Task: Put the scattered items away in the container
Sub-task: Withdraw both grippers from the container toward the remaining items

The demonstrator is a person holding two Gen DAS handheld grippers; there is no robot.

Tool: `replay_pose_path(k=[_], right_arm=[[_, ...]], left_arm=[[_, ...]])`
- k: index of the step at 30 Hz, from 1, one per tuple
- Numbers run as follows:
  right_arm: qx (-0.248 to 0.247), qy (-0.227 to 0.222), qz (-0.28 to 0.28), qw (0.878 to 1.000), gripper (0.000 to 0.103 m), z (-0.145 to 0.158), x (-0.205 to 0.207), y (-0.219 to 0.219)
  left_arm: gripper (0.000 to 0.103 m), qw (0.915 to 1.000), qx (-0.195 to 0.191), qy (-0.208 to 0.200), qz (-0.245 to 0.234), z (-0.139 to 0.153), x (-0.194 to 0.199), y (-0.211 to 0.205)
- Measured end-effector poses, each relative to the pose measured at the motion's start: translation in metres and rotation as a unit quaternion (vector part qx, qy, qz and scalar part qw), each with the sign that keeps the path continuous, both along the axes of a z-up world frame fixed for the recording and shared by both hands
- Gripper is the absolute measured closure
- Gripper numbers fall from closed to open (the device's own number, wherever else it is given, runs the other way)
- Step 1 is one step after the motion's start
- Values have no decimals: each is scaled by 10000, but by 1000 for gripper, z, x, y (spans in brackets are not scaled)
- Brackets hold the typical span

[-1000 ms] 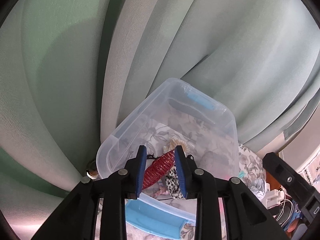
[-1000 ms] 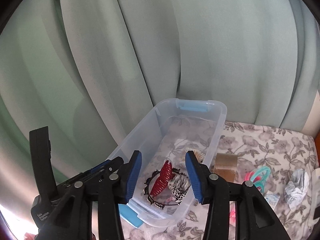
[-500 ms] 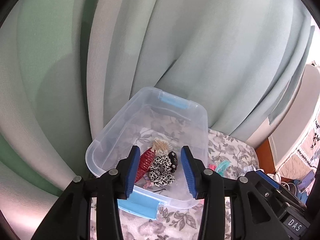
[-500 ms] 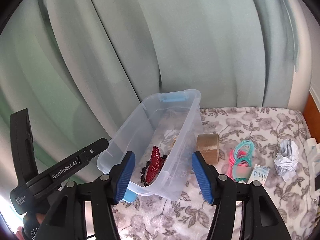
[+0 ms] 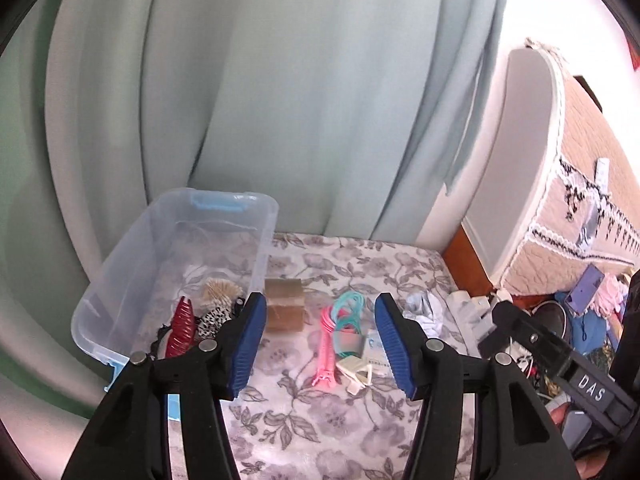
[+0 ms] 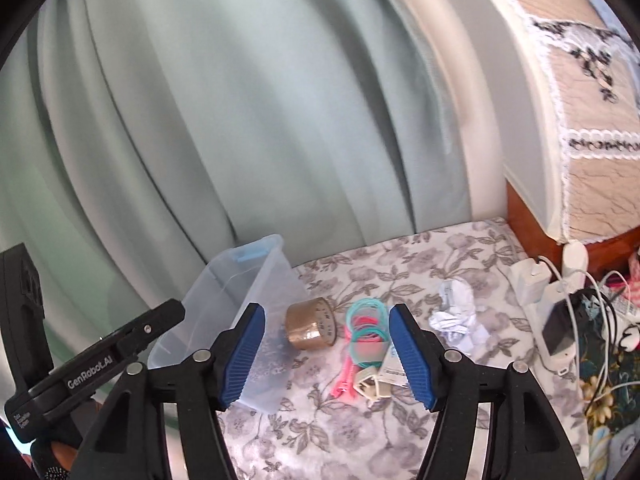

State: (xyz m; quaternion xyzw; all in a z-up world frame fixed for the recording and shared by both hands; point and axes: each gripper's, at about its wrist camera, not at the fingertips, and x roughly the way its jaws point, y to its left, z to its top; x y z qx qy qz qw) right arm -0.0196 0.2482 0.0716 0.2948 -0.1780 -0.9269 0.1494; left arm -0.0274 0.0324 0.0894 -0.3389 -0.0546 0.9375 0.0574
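Clear plastic, blue-latched, the container stands at the left of the flowered cloth, hard against the pale green curtain. Inside lie a dark red hair claw, a spotted black-and-white piece and a straw-coloured tuft; thin dark items beside them are partly hidden behind the left gripper's finger, and I cannot tell what they are. Just outside the container's right wall sits a brown tape roll. Near it lie teal and pink rings, a pink clip, a small card and a cream piece, overlapping so that their edges are hard to separate. A crumpled paper lies farther right, well apart from the container. Chargers and cables at the right edge are cut off.

The left gripper has just been opening; its jaws stand apart with nothing between them. The right gripper has likewise been opening, holding nothing.
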Motion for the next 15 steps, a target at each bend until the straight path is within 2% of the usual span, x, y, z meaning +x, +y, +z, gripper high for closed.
replay_pose_path(k=[5, 8, 15], right_arm=[[-273, -345, -518, 9977, 32, -22, 1, 47], [-322, -511, -625, 9962, 32, -33, 0, 63], [-351, -1005, -678, 9920, 31, -67, -9, 77]], left_arm=[[44, 9989, -86, -339, -298, -19, -6, 28], [40, 9976, -126, -549, -400, -35, -11, 42], [40, 9900, -236, -1310, -461, -89, -22, 61]])
